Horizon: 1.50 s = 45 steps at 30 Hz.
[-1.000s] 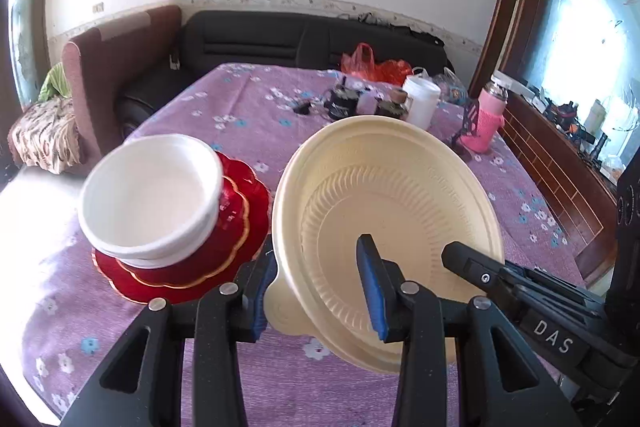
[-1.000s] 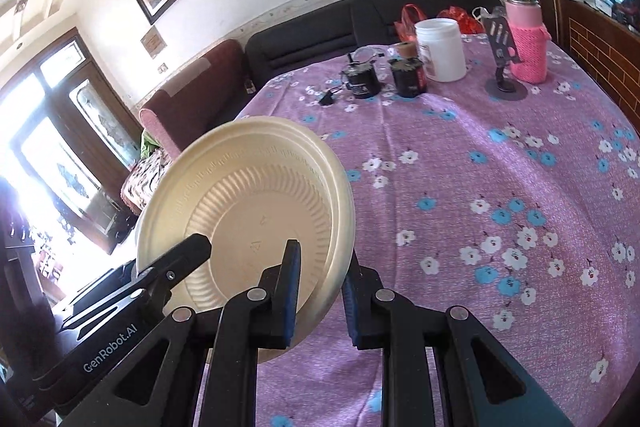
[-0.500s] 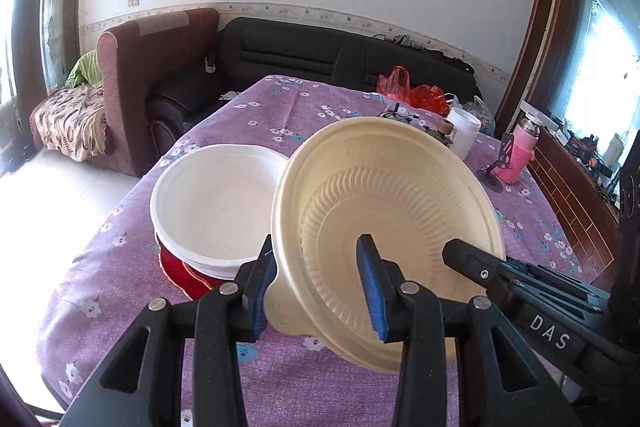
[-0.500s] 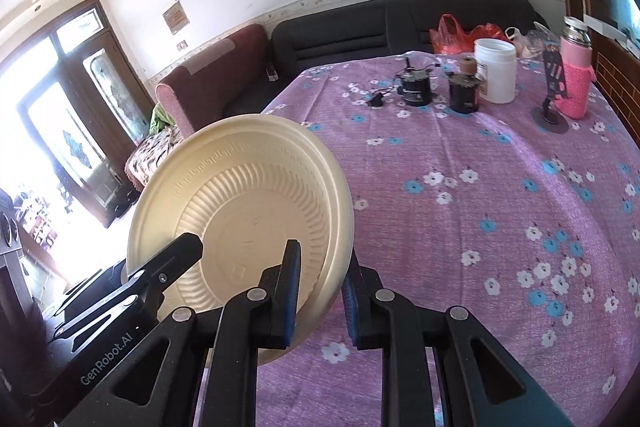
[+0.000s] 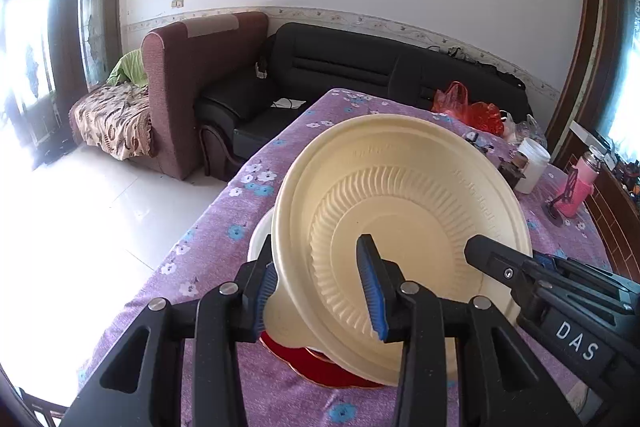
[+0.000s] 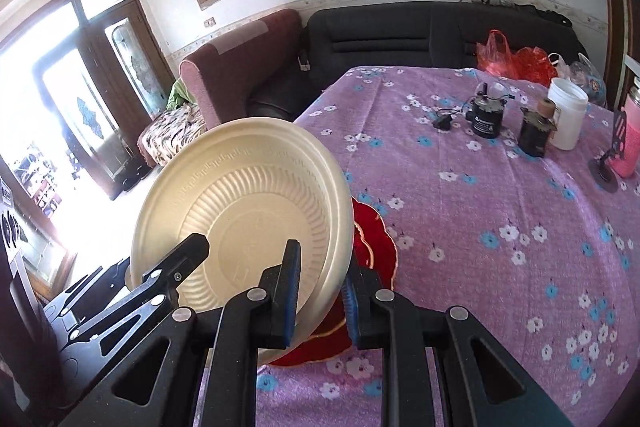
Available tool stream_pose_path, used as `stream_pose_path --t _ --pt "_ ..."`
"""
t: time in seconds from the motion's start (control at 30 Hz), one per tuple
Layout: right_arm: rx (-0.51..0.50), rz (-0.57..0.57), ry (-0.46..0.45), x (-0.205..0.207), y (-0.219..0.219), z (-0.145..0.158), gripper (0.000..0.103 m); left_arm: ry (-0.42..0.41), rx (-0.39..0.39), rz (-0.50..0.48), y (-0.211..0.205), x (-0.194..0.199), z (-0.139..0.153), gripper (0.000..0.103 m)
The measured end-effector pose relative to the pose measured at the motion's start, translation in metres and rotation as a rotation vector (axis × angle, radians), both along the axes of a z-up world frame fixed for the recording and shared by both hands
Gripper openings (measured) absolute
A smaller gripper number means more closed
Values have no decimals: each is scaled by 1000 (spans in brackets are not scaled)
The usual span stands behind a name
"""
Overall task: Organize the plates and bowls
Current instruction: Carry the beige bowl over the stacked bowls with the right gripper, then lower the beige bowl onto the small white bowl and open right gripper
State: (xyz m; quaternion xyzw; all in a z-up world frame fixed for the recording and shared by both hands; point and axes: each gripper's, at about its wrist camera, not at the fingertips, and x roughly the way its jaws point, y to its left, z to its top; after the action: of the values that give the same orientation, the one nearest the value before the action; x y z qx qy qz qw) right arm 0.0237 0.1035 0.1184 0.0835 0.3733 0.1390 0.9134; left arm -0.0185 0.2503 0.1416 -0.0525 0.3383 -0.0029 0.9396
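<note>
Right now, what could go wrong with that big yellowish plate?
The cream ribbed plastic plate is tilted steeply, pinched at opposite rim edges by the left hand-held gripper and the right hand-held gripper; uneven pulling might bend or drop it. It hides the white bowl on the red scalloped plate, so lowering blindly could knock them.

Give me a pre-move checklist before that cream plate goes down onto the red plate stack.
1. Left gripper clamped on the cream plate rim: ok.
2. Right gripper clamped on the opposite rim: ok.
3. Plate level: not ok, tilted steeply on edge.
4. Plate over the red plate stack: ok, stack shows directly behind and below it.
5. White bowl on the stack seated flat: cannot tell, mostly hidden behind the plate.
6. Jars and white container clear of the drop spot: ok, far across the purple tablecloth.
</note>
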Motion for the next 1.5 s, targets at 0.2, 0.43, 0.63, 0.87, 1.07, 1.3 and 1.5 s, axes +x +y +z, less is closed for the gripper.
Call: stream_pose_path --t 0.2,0.43,0.63,0.87,1.07,1.3,1.5 --pt "-42 33 48 32 30 -16 22 51 40 55 16 32 -20 38" --pt "-63 30 97 53 40 -42 22 101 49 71 21 45 -43 38" --pt "-70 16 91 60 37 -49 22 90 27 93 31 42 -42 46" --pt "-59 14 49 56 40 -51 33 45 5 121 36 25 -32 59" --pt "-97 30 -28 46 48 -45 51 -10 -3 158 40 5 -19 71" --pt "-60 2 -117 35 38 -26 75 -89 -1 191 44 -18 1 80" --pt "-29 -34 -121 22 25 -19 75 -108 2 182 40 -29 7 81"
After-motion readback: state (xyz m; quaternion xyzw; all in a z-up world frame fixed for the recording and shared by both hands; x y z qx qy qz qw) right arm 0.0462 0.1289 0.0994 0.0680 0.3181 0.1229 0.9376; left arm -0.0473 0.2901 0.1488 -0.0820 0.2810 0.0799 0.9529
